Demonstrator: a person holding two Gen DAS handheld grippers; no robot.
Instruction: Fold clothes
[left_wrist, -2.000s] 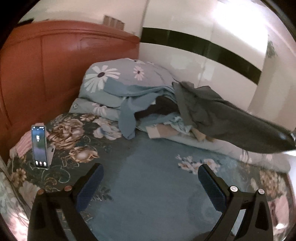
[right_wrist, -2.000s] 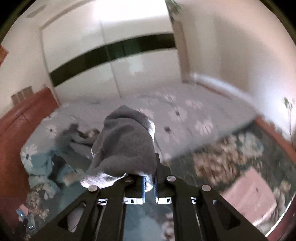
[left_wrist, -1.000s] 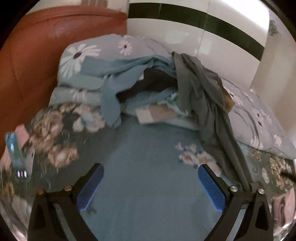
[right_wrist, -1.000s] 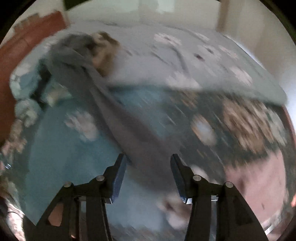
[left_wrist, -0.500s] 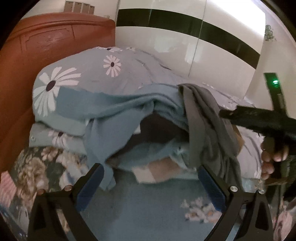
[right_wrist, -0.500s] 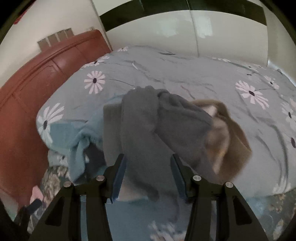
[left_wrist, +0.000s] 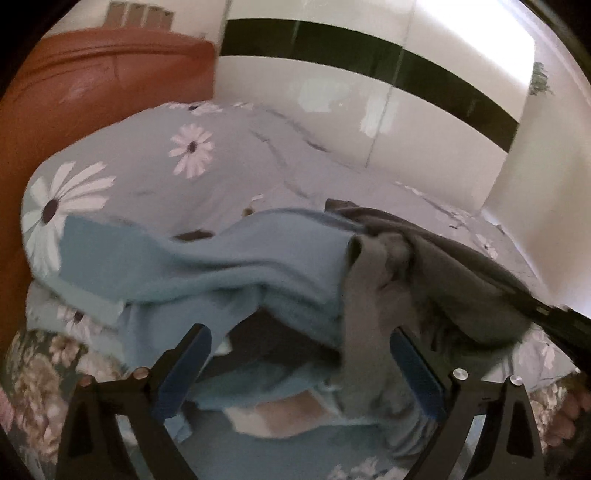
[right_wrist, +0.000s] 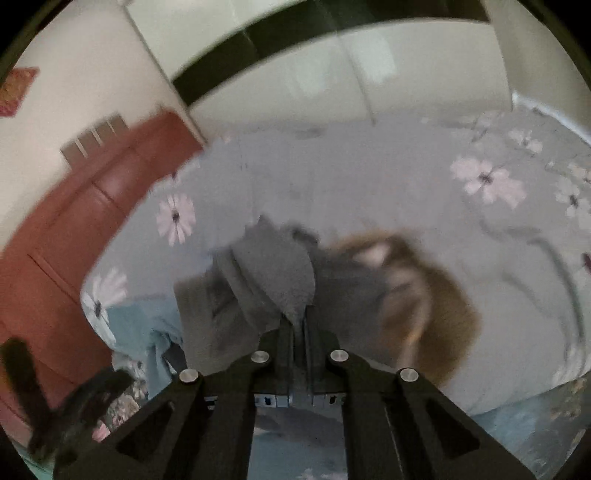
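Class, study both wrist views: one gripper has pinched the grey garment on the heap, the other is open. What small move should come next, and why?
Probably lift the right gripper up and back, drawing the grey garment clear of the blue garment and brown garment. Its jaws are shut on a grey fold, while the grey cloth lies tangled in the heap. The left gripper is open, holding nothing.

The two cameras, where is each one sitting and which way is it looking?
Left wrist camera: sits on the left gripper, open, looking forward at the clothes pile on the bed; only its own fingers show.
Right wrist camera: sits on the right gripper, shut on the grey garment, facing the floral duvet and headboard.
Both see the grey garment, blue garment, duvet and headboard.
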